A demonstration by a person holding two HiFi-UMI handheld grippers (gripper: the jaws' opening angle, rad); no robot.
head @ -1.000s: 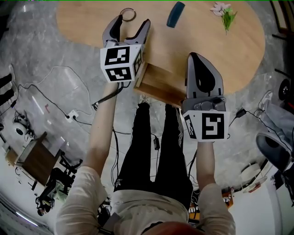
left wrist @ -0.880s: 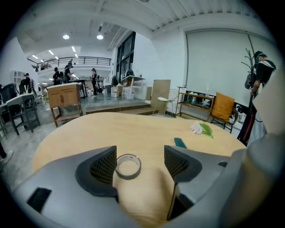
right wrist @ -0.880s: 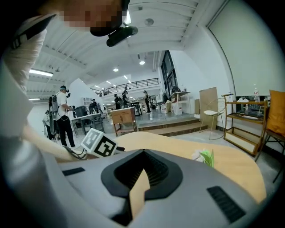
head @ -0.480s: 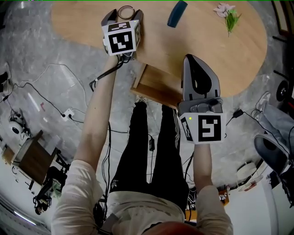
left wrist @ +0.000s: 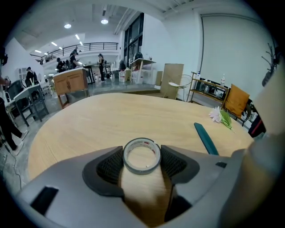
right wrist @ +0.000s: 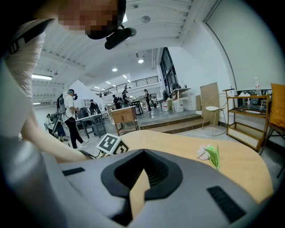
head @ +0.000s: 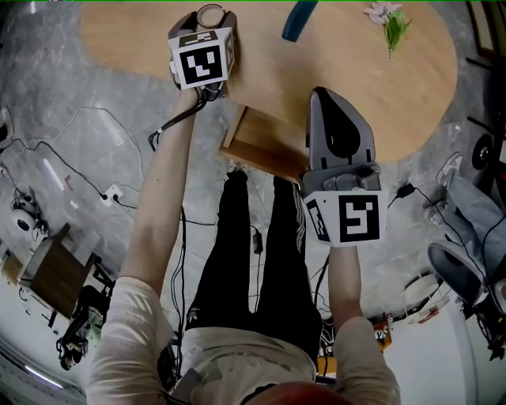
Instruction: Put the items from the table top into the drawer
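Tape roll [left wrist: 141,155] sits between the left gripper's [head: 209,16] fingers [left wrist: 109,166], just now closing onto its sides. The right gripper [right wrist: 141,173] (fingers together) is farther.

Surface [head: 269,71] mostly bare: wide free run btw the tape roll [left wrist: 141,169] at the far-left edge and the teal object [head: 299,20] + flower [head: 393,28] to the right. Roll is boxed in by L gripper [left wrist: 142,153], fingers just closing, against both its sides. Open drawer [head: 257,142] under the near edge is clear at left. R gripper [head: 322,93], fingers together, crowds its right end.
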